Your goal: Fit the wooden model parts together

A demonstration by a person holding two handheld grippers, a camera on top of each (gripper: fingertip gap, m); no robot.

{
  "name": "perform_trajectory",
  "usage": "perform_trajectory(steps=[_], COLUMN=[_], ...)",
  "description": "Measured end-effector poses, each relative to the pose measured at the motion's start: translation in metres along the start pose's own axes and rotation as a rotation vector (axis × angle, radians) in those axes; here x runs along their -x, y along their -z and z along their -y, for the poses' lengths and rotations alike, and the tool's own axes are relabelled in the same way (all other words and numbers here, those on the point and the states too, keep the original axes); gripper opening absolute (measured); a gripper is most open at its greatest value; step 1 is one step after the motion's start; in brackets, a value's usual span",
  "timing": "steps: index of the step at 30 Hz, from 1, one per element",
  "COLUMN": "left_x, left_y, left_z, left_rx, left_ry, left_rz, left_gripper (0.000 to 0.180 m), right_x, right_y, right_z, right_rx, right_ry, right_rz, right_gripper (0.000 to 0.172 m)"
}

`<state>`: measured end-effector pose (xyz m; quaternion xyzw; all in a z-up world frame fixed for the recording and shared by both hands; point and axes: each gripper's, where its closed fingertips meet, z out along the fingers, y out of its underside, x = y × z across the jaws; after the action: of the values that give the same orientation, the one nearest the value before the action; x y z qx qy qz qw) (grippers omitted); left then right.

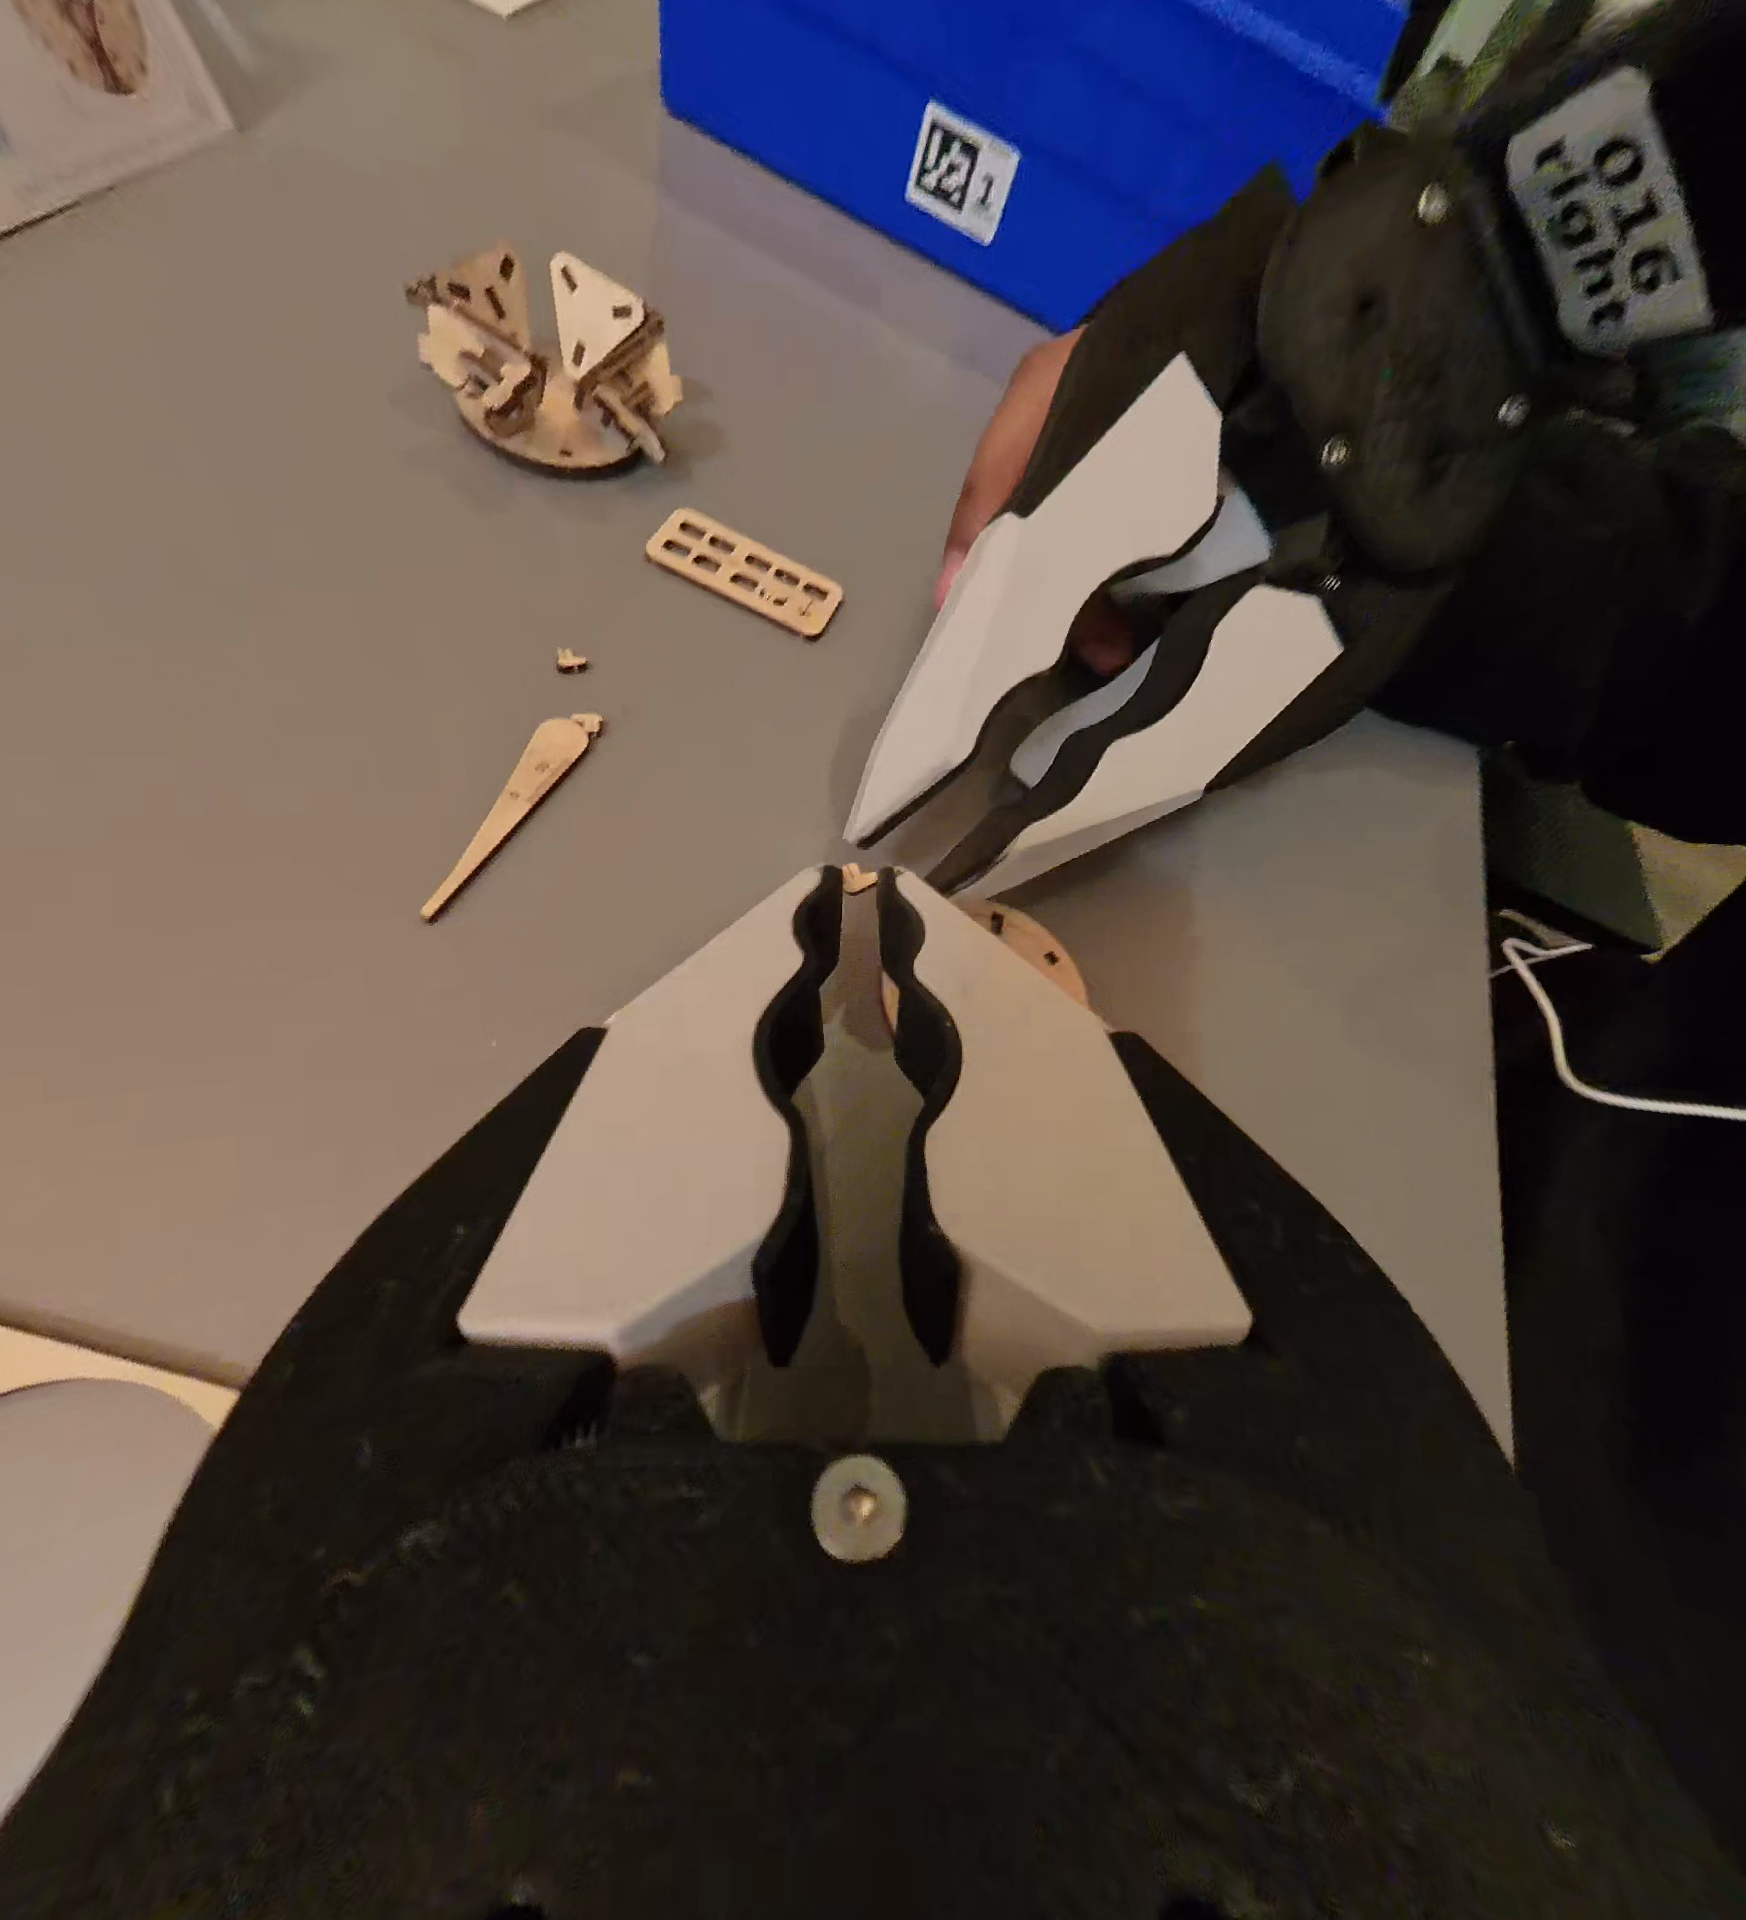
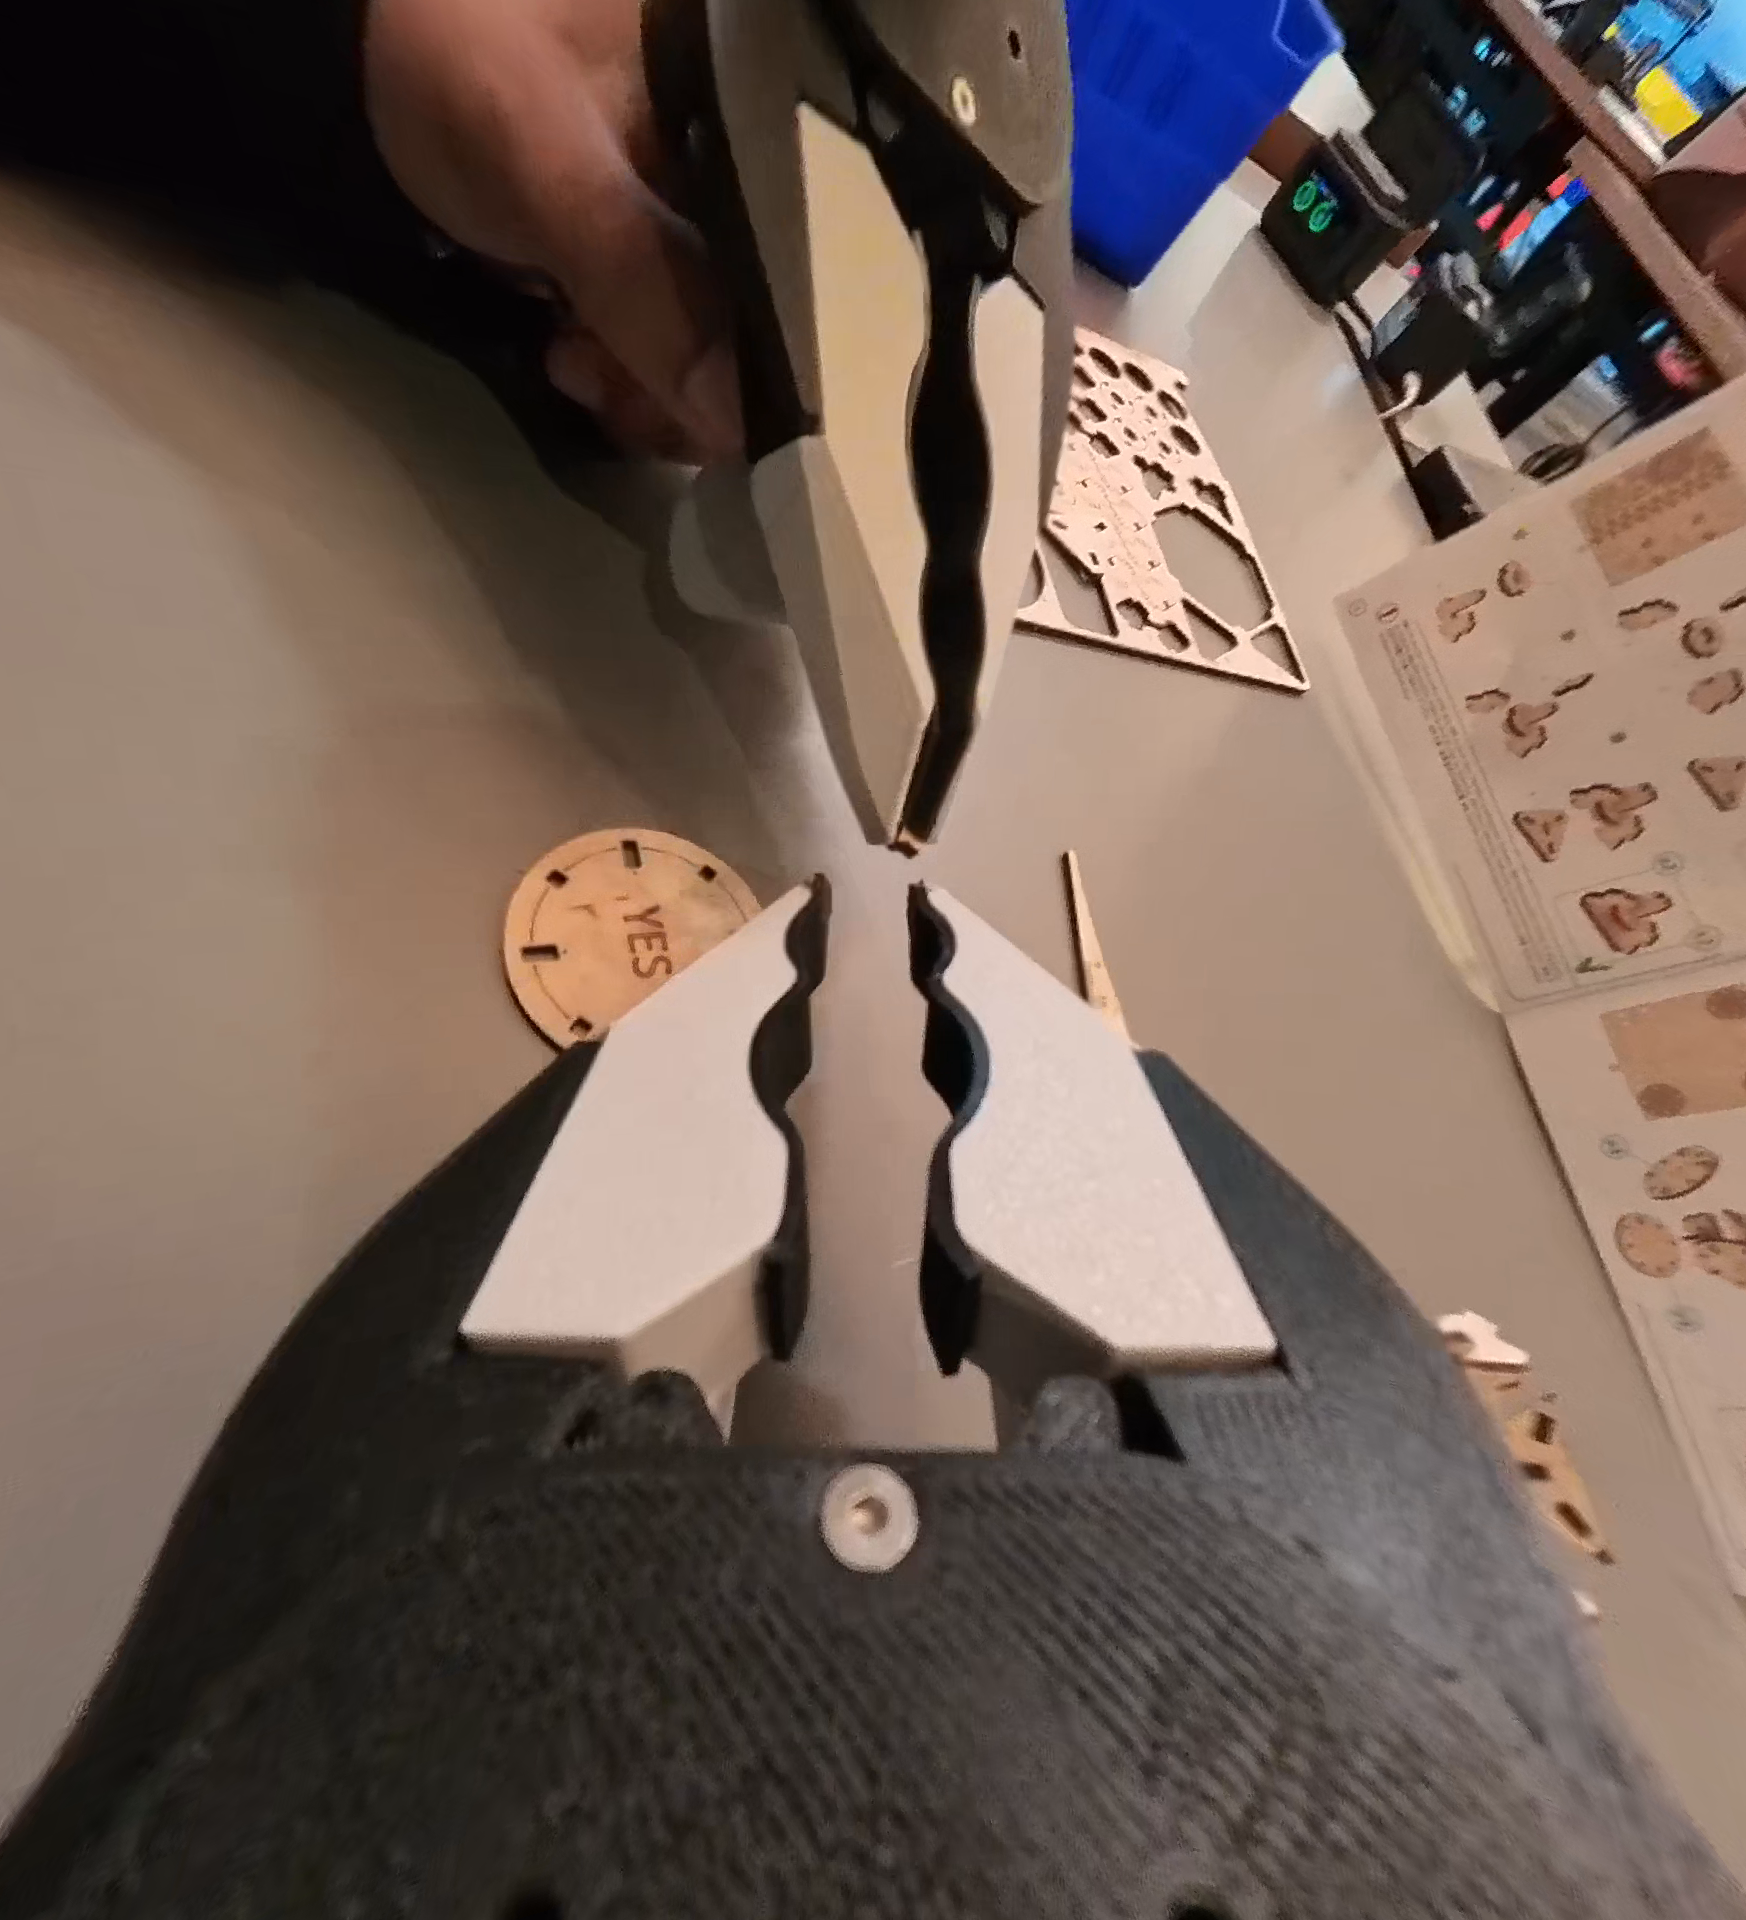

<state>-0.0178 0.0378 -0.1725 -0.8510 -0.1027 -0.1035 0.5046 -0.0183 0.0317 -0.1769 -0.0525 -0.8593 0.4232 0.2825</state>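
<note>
1. left wrist view: black-padded fingers of the left gripper fill the foreground, drawn nearly together and pinching a tiny wooden peg at the very tips; only its pale end pokes out. the right gripper comes in from the upper right, its tips just beside the peg. a round wooden disc peeks out right of the peg, mostly hidden behind the left gripper's finger. left of the peg on the grey table lie a tapered wooden hand, a small wooden scrap, a slotted wooden plate and, farther off, a half-built wooden model. a blue bin stands beyond.

2. right wrist view: the right gripper stands open with nothing between its pads, the bare table showing through. just above the gap, the left gripper points down, closed on the peg. the disc lies flat left of the peg; an instruction sheet and a punched-out wooden sheet lie to its right.

3. handling, as a judgement: the peg looks very light, stiff and thin, likely to snap or flick away; it is best taken across its flat faces near the tips.
</note>
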Motion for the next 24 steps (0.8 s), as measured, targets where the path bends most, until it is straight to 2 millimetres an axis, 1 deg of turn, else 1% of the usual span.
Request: perform_trajectory(steps=[6, 11, 13, 15, 20, 24], left_x=[-0.014, -0.012, -0.013, -0.013, -0.015, -0.016], left_y=[0.001, 0.001, 0.001, 0.001, 0.003, 0.007], left_z=[0.006, 0.006, 0.006, 0.005, 0.008, 0.012], left_rx=[-0.046, -0.049, -0.050, -0.045, -0.068, -0.100], left_ry=[0.039, 0.060, 0.071, 0.081, 0.097, 0.124], left_rz=[-0.106, -0.110, -0.124, -0.130, -0.157, -0.191], left_gripper=[0.003, 0.003, 0.003, 0.003, 0.004, 0.008], right_x=[-0.003, -0.003, -0.001, 0.000, -0.001, -0.001], right_y=[0.005, 0.006, 0.005, 0.004, 0.006, 0.010], right_z=[0.011, 0.015, 0.014, 0.013, 0.017, 0.022], right_rx=[-0.017, 0.013, 0.022, 0.031, 0.008, -0.035], right_ry=[0.147, 0.310, 0.359, 0.391, 0.362, 0.307], right_rz=[-0.094, -0.173, -0.181, -0.190, -0.188, -0.173], right_gripper=[0.013, 0.011, 0.006, 0.005, 0.004, 0.003])
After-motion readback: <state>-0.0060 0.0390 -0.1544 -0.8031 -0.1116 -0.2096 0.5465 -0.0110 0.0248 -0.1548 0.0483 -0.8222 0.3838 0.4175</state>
